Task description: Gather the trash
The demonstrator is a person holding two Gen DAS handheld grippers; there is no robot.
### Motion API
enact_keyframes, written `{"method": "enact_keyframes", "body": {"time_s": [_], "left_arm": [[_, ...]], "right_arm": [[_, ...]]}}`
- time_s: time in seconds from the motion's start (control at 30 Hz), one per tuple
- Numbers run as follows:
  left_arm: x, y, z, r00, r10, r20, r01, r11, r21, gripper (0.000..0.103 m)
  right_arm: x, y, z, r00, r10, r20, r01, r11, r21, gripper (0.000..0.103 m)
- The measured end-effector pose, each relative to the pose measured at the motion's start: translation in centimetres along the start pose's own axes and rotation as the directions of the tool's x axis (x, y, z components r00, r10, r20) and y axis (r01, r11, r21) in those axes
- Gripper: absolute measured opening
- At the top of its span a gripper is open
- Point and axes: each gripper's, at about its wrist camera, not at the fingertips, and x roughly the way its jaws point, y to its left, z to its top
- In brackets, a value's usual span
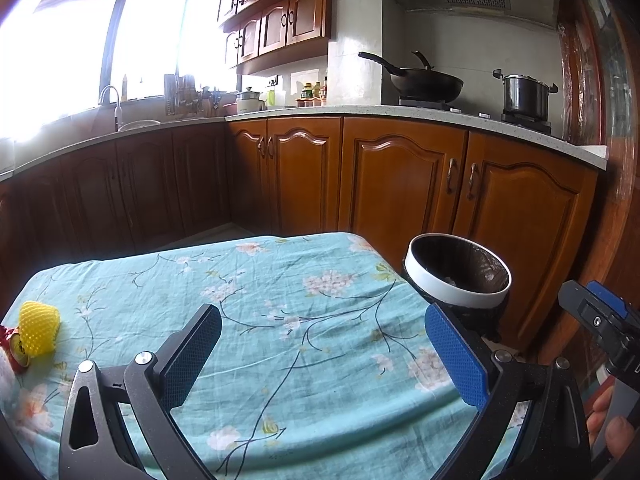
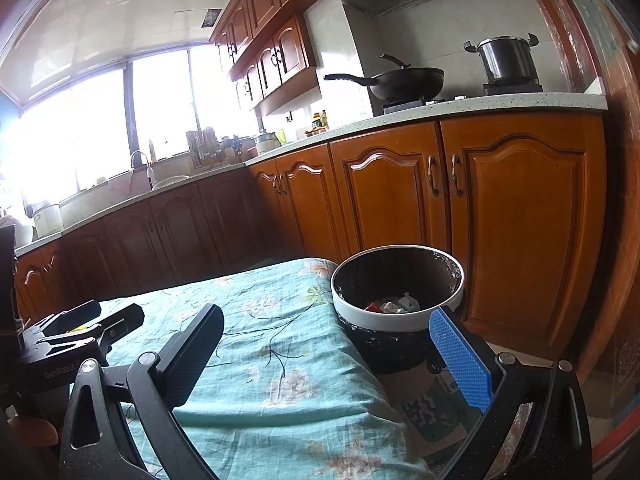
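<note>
A yellow foam net (image 1: 39, 327) lies at the left edge of the teal flowered tablecloth (image 1: 280, 312), with a red wrapper (image 1: 14, 350) touching it. A white-rimmed bin with a black liner (image 1: 458, 276) stands off the table's right side; the right wrist view shows white and red scraps (image 2: 394, 305) inside that bin (image 2: 398, 322). My left gripper (image 1: 324, 334) hovers open over the cloth, empty. My right gripper (image 2: 326, 334) is open and empty above the table's right edge, close to the bin. The left gripper (image 2: 94, 316) shows at the left of the right wrist view.
Wooden cabinets (image 1: 392, 184) run behind the table under a pale counter (image 1: 360, 114). A wok (image 1: 424, 82) and steel pot (image 1: 524, 96) sit on the stove, and a sink tap (image 1: 110, 98) is under the bright window. A hand (image 1: 612, 428) holds the other gripper at right.
</note>
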Motion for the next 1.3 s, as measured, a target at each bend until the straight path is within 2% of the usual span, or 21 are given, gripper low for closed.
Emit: {"method": "enact_keyframes", "body": {"time_s": [1.3], "left_arm": [[0.05,0.19,0.01,1.000,-0.008,-0.004,0.008,1.000,0.007,0.102]], "right_arm": [[0.15,0.32,0.27,1.000,0.010,-0.005,-0.010,1.000,-0.001,0.103]]}}
